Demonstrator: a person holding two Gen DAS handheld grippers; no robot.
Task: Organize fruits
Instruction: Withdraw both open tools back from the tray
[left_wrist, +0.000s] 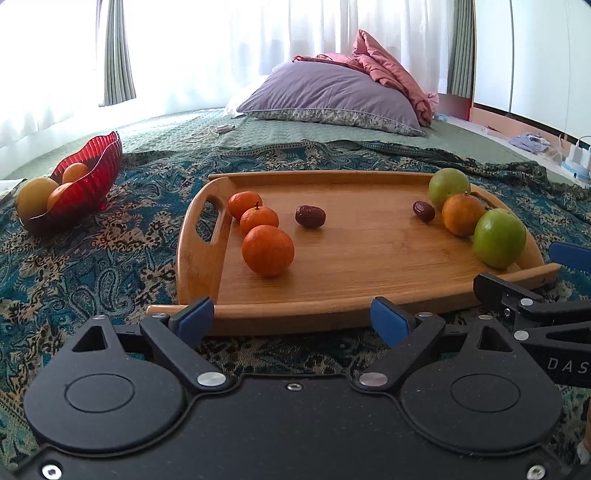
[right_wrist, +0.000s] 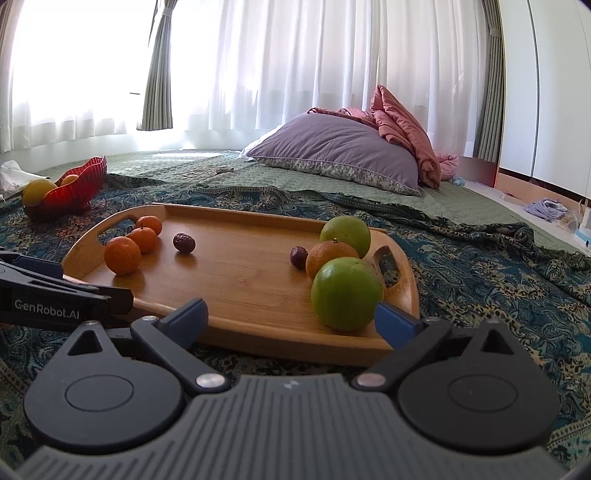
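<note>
Left gripper (left_wrist: 291, 317): jaws spread wide, nothing between them, held low at the near edge of the wooden tray (left_wrist: 369, 266). Right gripper (right_wrist: 291, 314): jaws likewise apart and empty, at the tray's near right corner; its right fingertip (right_wrist: 391, 319) sits just beside the nearest green fruit (right_wrist: 345, 293); contact cannot be judged.

Tray lies on a patterned teal cloth (left_wrist: 92, 258) spread over the bed. Left end of tray: three small oranges (left_wrist: 267, 250) in a row, one dark date (left_wrist: 310, 216) near them. Right end: two green fruits with an orange (left_wrist: 461, 214) between them, second date (left_wrist: 423, 211) just beside that orange.

Red glass bowl (left_wrist: 92, 177) stands well left of the tray, on the cloth, holding oranges and one yellow fruit (left_wrist: 33, 195).
</note>
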